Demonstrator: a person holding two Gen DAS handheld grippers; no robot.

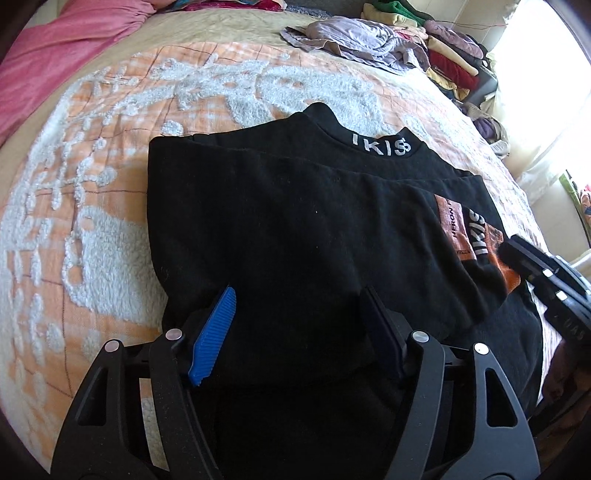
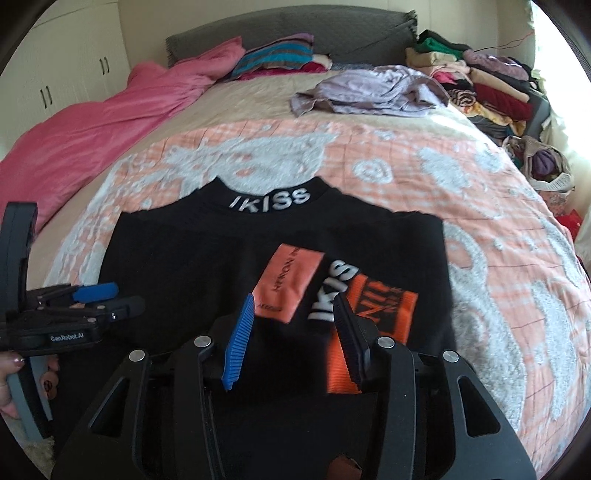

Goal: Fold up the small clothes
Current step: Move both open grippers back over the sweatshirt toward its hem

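A black shirt (image 1: 295, 206) (image 2: 207, 251) lies flat on the orange-and-white blanket (image 1: 92, 177) (image 2: 498, 221), its sides folded inward. The collar, lettered IKISS (image 2: 269, 201), points away from me. Orange patches (image 2: 291, 280) show on a folded-in part at the shirt's right side. My left gripper (image 1: 297, 295) hovers over the shirt's near left part with its jaws open, only black cloth below them. My right gripper (image 2: 294, 299) stands open just above the orange patches. The right wrist view also shows the left gripper (image 2: 118, 297) at the shirt's left edge, with a hand (image 2: 11, 373) holding it.
A pink duvet (image 2: 110, 122) runs along the bed's left side. A crumpled lilac garment (image 2: 369, 92) lies further up the bed. Stacks of folded clothes (image 2: 480, 85) line the far right edge, with a basket (image 2: 543, 166) beside them. A grey headboard (image 2: 295, 26) and white wardrobe (image 2: 74, 62) stand behind.
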